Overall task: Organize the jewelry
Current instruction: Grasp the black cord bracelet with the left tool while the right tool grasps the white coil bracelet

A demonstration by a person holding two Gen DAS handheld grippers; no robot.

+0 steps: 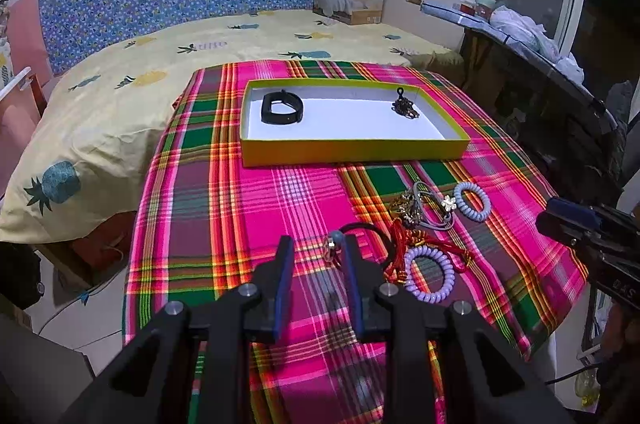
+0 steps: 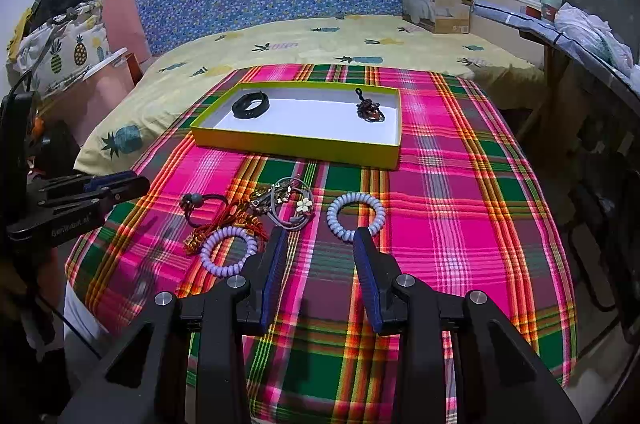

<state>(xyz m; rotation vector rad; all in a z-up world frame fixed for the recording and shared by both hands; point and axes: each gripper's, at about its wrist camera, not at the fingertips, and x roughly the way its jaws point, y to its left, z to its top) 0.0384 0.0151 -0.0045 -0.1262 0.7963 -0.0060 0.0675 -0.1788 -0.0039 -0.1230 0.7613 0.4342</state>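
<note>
Surface: tabletop under a pink, green and orange plaid cloth (image 2: pixel 460 192), set against a bed with a yellow pineapple-print sheet (image 2: pixel 320 40).

1. Left claw (image 1: pixel 316 248), black with blue pads. Jaws apart, nothing between them; hovers over the near left part of the cloth, just left of the loose pile. Its right finger overlaps the black elastic loop in the left wrist view; whether it touches cannot be told.
2. Black elastic hair loop with a grey bead (image 2: pixel 198 202), leftmost item of the pile, flat on the cloth.
3. Red and gold braided cord bracelet (image 2: pixel 224 228), tangled, partly overlapping the loop.
4. Lilac spiral coil hair tie (image 2: pixel 228 252), nearest the front edge, touching the red cord.
5. Gold chain cluster (image 2: pixel 260 200), at the back of the pile.
6. Grey elastic bands with a white flower charm (image 2: pixel 305 205), just right of the chain.
7. Pale blue spiral coil hair tie (image 2: pixel 356 214), lying apart at the pile's right.
8. Right claw (image 2: pixel 320 244), black with blue pads. Jaws apart, empty, just short of the pale blue coil.
9. Shallow yellow-green cardboard tray with white floor (image 2: pixel 296 146), beyond the pile. Left end: black wristband (image 2: pixel 250 106). Right end: dark beaded piece with a black loop (image 2: pixel 370 110). The two lie well apart.
</note>
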